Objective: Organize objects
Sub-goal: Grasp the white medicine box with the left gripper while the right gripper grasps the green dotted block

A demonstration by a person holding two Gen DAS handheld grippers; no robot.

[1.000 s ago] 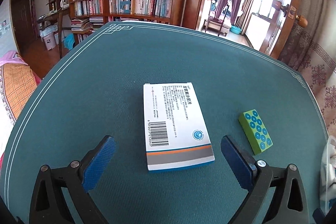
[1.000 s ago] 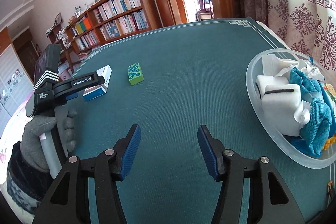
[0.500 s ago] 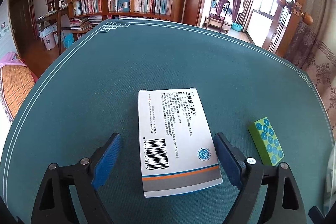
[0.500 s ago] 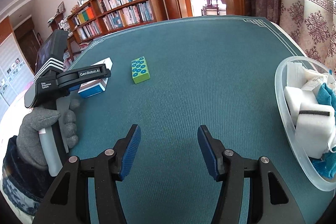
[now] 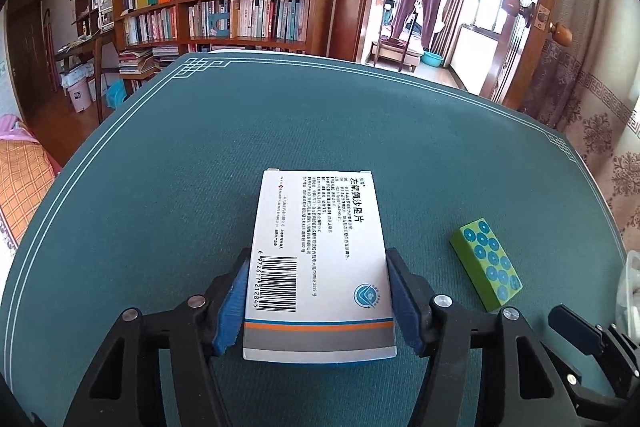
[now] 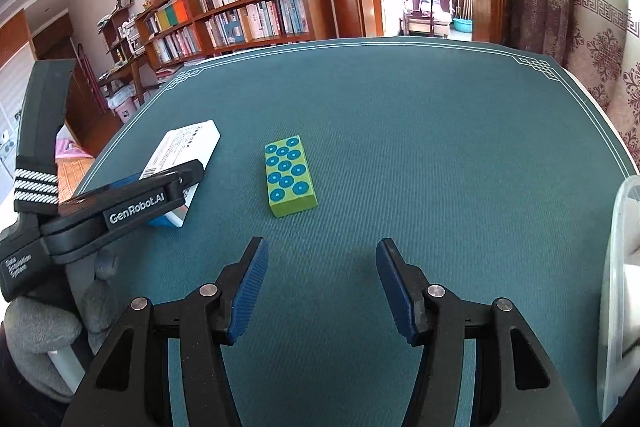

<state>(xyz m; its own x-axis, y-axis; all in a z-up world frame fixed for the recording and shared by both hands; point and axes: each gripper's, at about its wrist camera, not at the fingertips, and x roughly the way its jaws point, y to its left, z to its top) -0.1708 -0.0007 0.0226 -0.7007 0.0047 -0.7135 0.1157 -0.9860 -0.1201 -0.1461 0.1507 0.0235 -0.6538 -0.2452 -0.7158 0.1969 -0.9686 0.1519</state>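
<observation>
A white medicine box with a barcode and an orange and grey band lies flat on the teal table. My left gripper is shut on it, blue pads pressing both long sides near its end. The box also shows in the right wrist view, partly behind the left gripper body. A green block with blue dots lies to the right of the box; it shows in the right wrist view too. My right gripper is open and empty, just short of the green block.
A clear plastic bowl holding white items stands at the table's right edge. The teal table has a white line border. Bookshelves and a doorway lie beyond the far edge.
My left gripper moved forward over the medicine box and closed on its sides. My right gripper swung left, so the green block came nearer and the bowl slid to the frame's edge.
</observation>
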